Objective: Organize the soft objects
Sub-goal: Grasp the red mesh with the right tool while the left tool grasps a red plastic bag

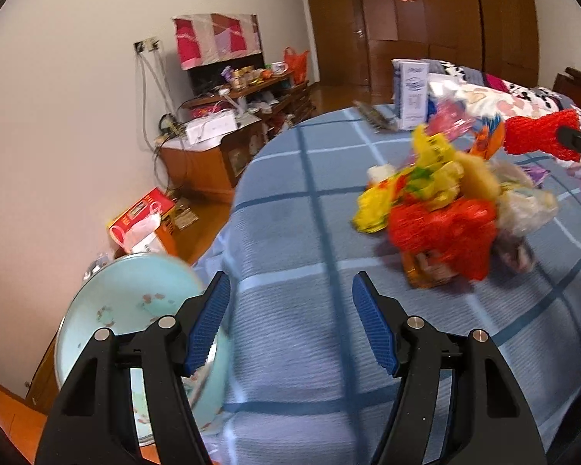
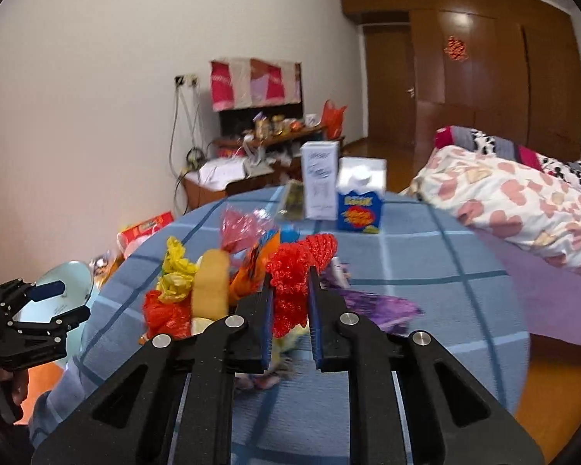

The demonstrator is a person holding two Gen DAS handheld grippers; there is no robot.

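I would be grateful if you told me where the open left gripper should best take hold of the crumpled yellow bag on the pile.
Probably the upstanding crumpled tip of the yellow bag, from above with the left gripper. That tip stands free over the pile, while the bag's lower part is tangled with a red bag.

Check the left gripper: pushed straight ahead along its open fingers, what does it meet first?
Probably the blue checked bedspread. The left gripper is open and empty above it, angled across the bed. The pile of crumpled bags lies right of that line, the pale basin left. Depth is uncertain.
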